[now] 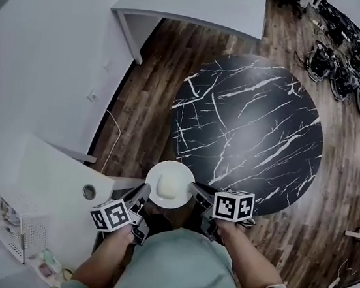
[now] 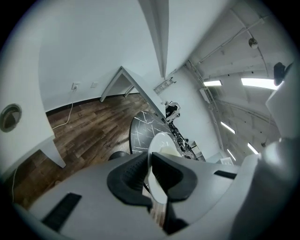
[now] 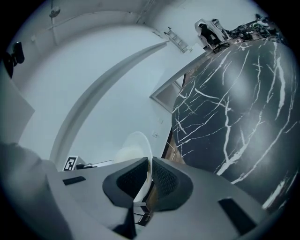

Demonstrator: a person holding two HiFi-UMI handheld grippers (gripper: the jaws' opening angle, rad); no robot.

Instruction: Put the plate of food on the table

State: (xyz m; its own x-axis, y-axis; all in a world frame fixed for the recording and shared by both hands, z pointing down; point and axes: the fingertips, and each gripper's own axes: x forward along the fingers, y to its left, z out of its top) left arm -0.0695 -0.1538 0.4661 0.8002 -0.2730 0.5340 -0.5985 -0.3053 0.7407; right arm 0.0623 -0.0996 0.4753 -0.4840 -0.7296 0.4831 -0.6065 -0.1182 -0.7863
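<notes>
Clamping opposite rims of the plate (image 1: 158, 172), the left gripper (image 1: 140, 195) and right gripper (image 1: 197, 190) hold it level. I judge it stiff, smooth and fragile, and the food (image 1: 169, 185) may slide.

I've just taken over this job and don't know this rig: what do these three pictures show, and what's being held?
There is no robot arm: a person holds a gripper in each hand. The head view looks down from the person's head; the two gripper views ride on the grippers and look along their fingers. The left gripper and the right gripper each pinch an opposite rim of a white plate carrying a pale block of food. The plate hangs in the air at the near edge of the round black marble table, not yet set down. Nothing lies on the table.
</notes>
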